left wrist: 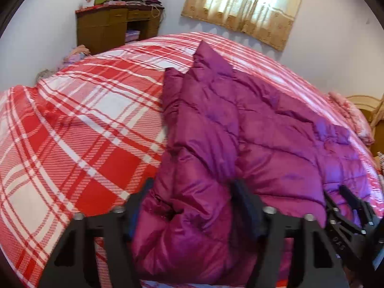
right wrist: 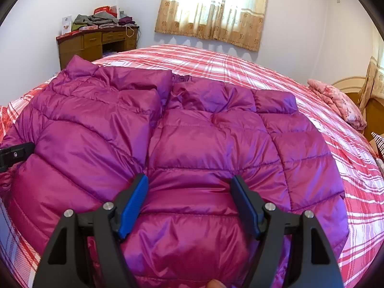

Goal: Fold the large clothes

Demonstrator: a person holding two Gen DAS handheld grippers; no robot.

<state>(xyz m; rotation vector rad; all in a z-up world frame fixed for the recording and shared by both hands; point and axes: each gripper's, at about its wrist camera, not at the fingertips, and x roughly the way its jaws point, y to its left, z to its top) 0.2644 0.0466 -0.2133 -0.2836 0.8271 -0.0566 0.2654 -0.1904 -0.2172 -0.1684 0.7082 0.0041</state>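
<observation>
The bed (right wrist: 240, 64) is covered by a red-and-white plaid sheet (left wrist: 72, 124). A magenta quilted jacket (right wrist: 192, 139) is spread upon it, and a pink floral bundle (right wrist: 336, 103) is laid near the headboard.

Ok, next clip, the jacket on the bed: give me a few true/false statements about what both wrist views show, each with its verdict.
1. The purple puffer jacket lies on a red and white plaid bedspread. True.
2. The left gripper has jacket fabric bunched between its fingers. True.
3. The right gripper hangs over bare bedspread, away from the jacket. False: its fingers straddle the jacket's near edge.
4. The curtain on the far wall is drawn over a lit window. True.
5. The wooden desk has nothing on top. False: folded clothes and boxes are piled on it.
6. The jacket is already folded into a small square. False: it is still largely spread out.
</observation>
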